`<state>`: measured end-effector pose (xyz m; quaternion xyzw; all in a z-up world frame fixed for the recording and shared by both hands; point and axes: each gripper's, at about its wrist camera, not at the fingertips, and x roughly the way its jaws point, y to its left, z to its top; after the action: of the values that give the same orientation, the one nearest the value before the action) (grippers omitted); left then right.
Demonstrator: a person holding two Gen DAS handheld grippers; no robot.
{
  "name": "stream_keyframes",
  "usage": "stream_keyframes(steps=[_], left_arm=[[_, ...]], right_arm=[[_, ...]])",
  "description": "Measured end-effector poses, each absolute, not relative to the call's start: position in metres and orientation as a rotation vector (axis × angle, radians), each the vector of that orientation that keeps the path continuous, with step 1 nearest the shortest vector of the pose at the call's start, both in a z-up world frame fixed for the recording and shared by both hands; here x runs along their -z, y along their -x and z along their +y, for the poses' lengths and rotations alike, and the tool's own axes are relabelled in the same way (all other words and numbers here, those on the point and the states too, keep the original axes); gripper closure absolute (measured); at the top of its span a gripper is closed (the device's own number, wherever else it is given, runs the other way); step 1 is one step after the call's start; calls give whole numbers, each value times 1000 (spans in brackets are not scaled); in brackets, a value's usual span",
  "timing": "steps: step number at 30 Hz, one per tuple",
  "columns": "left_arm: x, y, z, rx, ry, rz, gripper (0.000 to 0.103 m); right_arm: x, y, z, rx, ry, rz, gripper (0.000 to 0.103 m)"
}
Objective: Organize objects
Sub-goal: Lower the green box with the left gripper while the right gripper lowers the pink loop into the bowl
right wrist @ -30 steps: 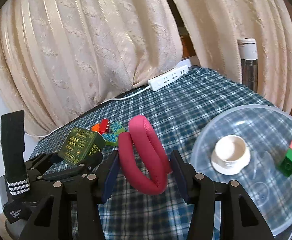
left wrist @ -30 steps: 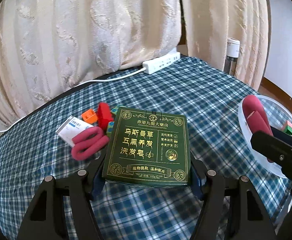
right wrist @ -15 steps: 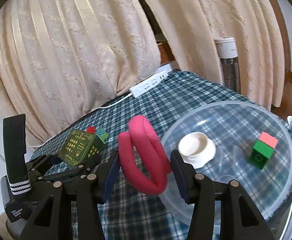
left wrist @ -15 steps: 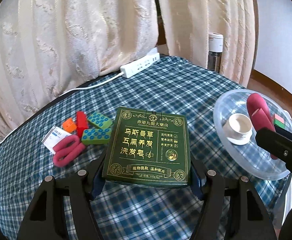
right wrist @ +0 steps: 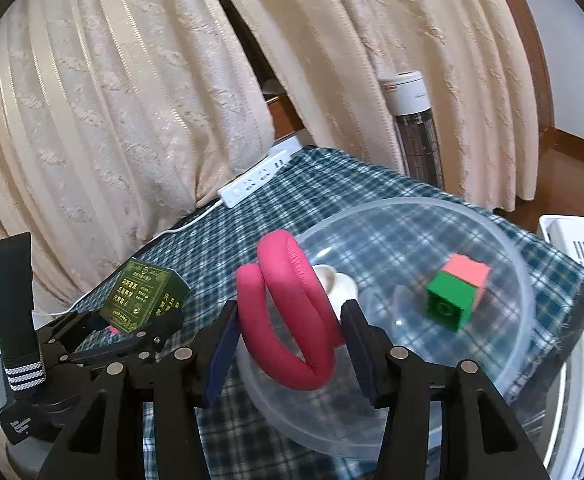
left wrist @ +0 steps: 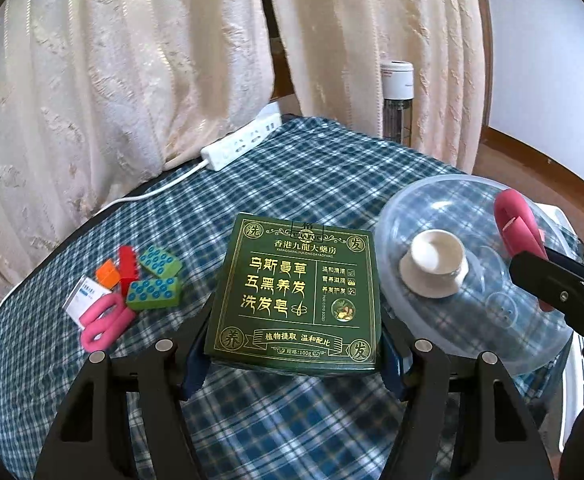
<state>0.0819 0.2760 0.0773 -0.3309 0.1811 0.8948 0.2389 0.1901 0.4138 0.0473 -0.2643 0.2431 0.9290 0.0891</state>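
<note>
Bowl (right wrist: 503, 248) holds cup (left wrist: 435, 260), block (right wrist: 455, 296); right tool (right wrist: 292, 344) grips pink loop (right wrist: 288, 312), left tool (left wrist: 295, 350) grips green box (left wrist: 295, 288); four blocks (left wrist: 152, 280), carton, loop at 9 o'clock remain.

Setting is a home room: cream curtains (left wrist: 140, 80), wooden floor (left wrist: 531, 156), table (left wrist: 331, 176) under a checked cloth, power strip (left wrist: 240, 144), scattered toy blocks (left wrist: 154, 280).

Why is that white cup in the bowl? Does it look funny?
Yes. The white cup sits in the clear bowl upside down, on its rim, foot up. The green-and-pink block lies tipped on its side, its hole facing outward.
</note>
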Motion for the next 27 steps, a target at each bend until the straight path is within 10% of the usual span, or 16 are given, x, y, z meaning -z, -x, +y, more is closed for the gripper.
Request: stream_keyframes(steps=[27], left_arm=[[-73, -99, 355, -2300, 862, 549, 34]], right_arm=[[-36, -215, 464, -2650, 749, 719, 49]])
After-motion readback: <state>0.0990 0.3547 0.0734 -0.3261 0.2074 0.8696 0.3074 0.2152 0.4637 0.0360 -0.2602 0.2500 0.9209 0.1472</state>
